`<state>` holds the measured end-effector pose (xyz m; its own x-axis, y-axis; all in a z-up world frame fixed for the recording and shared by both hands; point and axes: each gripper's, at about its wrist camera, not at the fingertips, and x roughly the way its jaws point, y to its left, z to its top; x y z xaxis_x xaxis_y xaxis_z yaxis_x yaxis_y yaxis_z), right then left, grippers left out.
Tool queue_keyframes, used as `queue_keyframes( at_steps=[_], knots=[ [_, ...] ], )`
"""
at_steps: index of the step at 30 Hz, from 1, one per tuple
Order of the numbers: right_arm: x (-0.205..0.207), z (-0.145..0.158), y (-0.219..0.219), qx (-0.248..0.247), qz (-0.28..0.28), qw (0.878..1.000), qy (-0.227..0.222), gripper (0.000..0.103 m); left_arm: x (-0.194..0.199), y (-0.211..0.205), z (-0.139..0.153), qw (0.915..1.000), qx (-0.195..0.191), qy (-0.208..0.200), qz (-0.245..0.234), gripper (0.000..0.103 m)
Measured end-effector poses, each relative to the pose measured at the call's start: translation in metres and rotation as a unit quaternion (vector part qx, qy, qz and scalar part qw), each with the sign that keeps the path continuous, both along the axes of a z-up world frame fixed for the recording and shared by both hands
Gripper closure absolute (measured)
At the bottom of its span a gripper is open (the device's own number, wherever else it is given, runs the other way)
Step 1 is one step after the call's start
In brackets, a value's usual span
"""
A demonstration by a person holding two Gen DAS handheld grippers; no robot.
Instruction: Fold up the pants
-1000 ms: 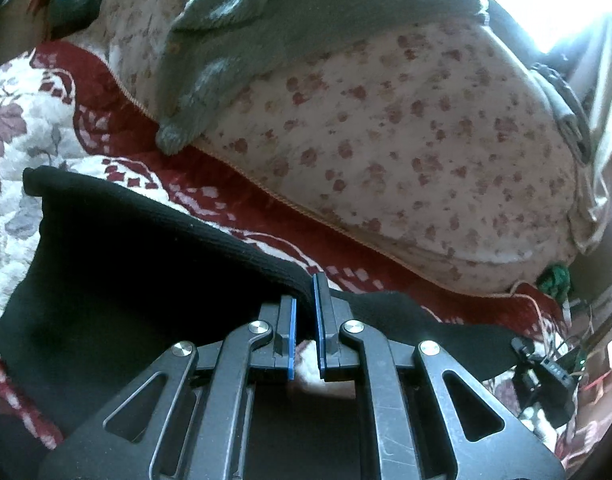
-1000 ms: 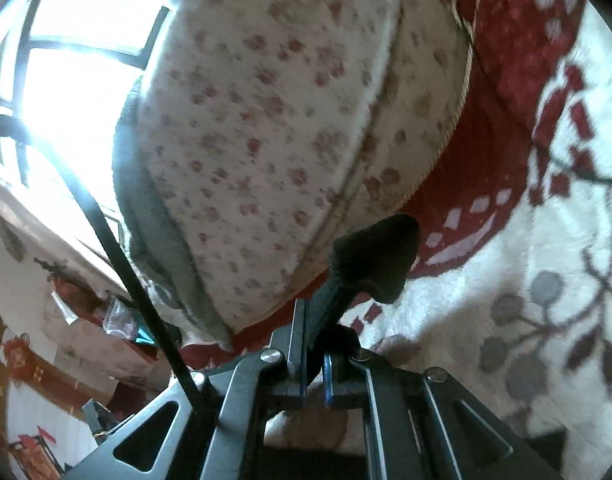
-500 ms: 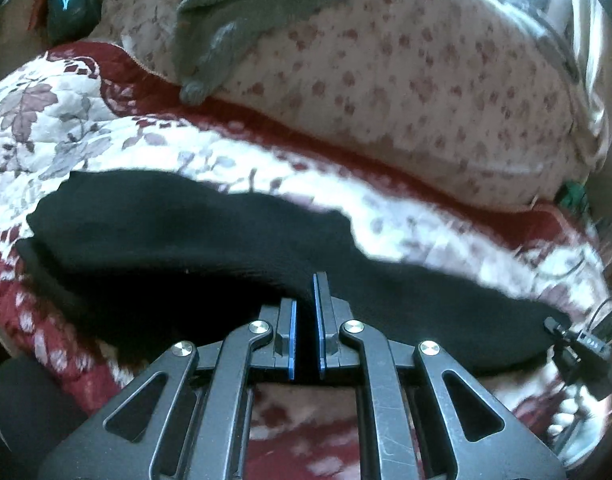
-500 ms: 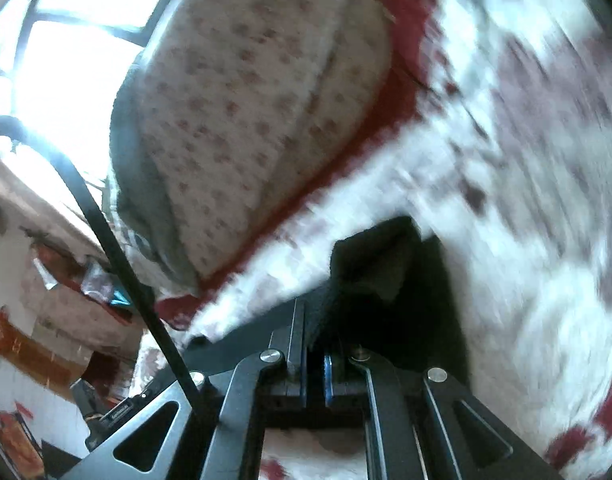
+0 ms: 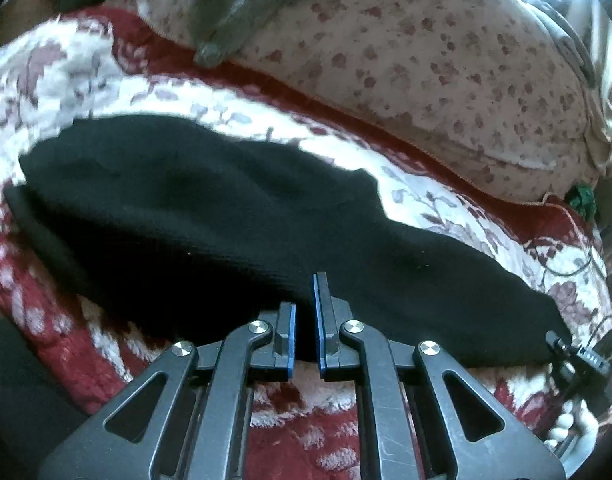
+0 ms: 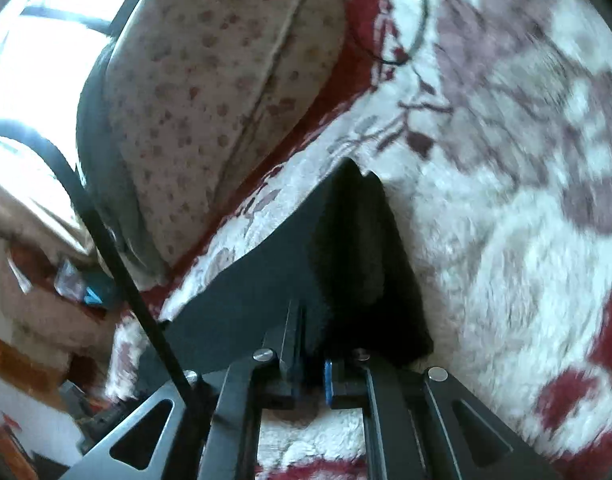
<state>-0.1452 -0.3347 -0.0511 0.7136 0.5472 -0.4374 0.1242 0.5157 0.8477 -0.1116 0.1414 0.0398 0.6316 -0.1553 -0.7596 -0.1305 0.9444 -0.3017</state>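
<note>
The black pants [image 5: 226,216] were laid flat on the red-and-white floral blanket [image 5: 86,76], just in front of the flowered pillow [image 5: 446,60]. Their near edge was pinched in the closed left claw [image 5: 305,320], while a folded corner [image 6: 358,248] was gripped in the closed right claw [image 6: 310,364]. A grey knit garment [image 5: 242,4] was draped over the pillow.

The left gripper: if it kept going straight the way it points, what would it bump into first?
Most likely the black pants already pinched in the left gripper, with the fleecy red-and-white blanket right under them.
</note>
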Motion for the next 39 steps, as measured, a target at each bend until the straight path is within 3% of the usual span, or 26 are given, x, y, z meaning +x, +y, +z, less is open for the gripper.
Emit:
queue_keyframes(
  at_steps=[2,4,7,9,15,18,24,26,30,36,39],
  knots=[
    [-0.005,0.007,-0.004,-0.017,-0.006,1.0,0.011,0.088,-0.003,0.006,0.001,0.9999,-0.015,-0.001,0.001,0.093],
    [-0.012,0.017,-0.007,-0.04,-0.008,0.999,0.016,0.083,-0.01,0.016,0.008,0.9997,-0.025,-0.004,0.007,0.082],
    [-0.024,0.042,-0.003,-0.058,0.014,0.998,-0.012,0.077,-0.025,0.036,0.023,0.9989,-0.029,-0.024,0.026,0.067],
    [-0.025,0.058,0.01,-0.067,0.044,0.996,-0.042,0.065,-0.034,0.053,0.03,0.9979,-0.025,-0.035,0.049,0.057],
    [0.004,0.09,0.101,-0.052,0.176,0.976,-0.119,0.064,-0.05,0.12,0.038,0.9916,-0.045,-0.028,0.118,0.055],
    [0.021,0.101,0.17,-0.072,0.251,0.955,-0.144,0.064,-0.051,0.145,0.032,0.9883,-0.051,-0.014,0.143,0.054],
    [0.037,0.12,0.297,-0.151,0.37,0.894,-0.203,0.063,-0.044,0.172,0.017,0.9832,-0.082,0.008,0.163,0.054],
    [0.036,0.124,0.333,-0.164,0.4,0.874,-0.222,0.057,-0.039,0.176,0.014,0.9824,-0.086,0.013,0.165,0.054],
    [0.038,0.126,0.376,-0.187,0.43,0.848,-0.247,0.055,-0.024,0.182,0.005,0.9818,-0.09,0.028,0.165,0.054],
    [0.032,0.126,0.417,-0.289,0.44,0.8,-0.289,0.054,-0.01,0.188,0.0,0.9824,-0.081,0.03,0.166,0.05],
    [0.032,0.123,0.426,-0.317,0.44,0.786,-0.298,0.054,-0.002,0.193,-0.002,0.982,-0.083,0.034,0.166,0.05]
  ],
)
